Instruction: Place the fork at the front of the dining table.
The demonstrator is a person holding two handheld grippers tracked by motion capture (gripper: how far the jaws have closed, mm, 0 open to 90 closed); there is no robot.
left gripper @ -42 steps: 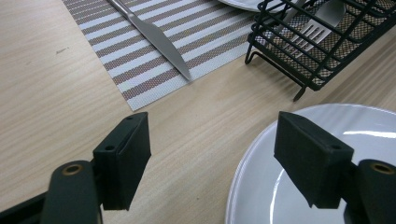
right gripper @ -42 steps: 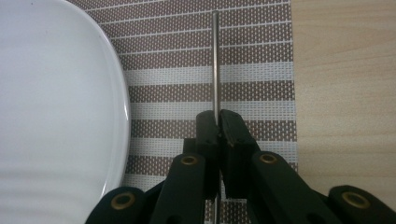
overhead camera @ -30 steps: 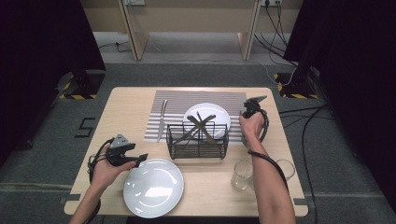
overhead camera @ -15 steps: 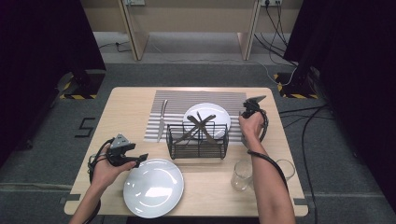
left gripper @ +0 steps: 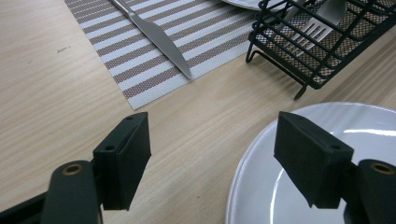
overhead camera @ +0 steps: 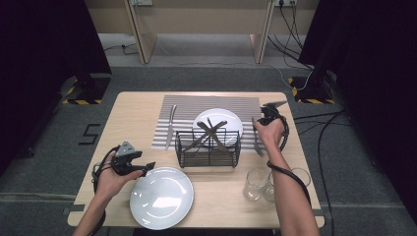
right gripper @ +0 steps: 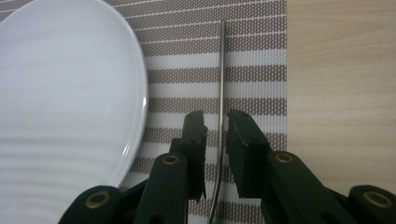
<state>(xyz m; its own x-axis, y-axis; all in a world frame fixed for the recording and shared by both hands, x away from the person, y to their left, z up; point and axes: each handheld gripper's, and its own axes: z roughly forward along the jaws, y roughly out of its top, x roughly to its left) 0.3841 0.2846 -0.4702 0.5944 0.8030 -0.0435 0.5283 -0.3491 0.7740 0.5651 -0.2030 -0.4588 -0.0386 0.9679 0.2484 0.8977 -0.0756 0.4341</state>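
from above, a place setting looks partly laid: a knife [overhead camera: 169, 126] left of the far plate [overhead camera: 231, 120] on the striped mat [overhead camera: 187, 105], cutlery waiting in the wire basket [overhead camera: 208, 147], a near plate [overhead camera: 161, 196] and two glasses [overhead camera: 255, 184] off the mat. on the left gripper view, the left gripper [left gripper: 212, 156] hangs wide open with nothing in it, over bare wood and the near plate's rim. on the right gripper view, the right gripper [right gripper: 216, 126] has just been opening; a thin utensil handle [right gripper: 222, 84] lies on the mat between its pads, apparently released beside the plate. basket items probably remain.
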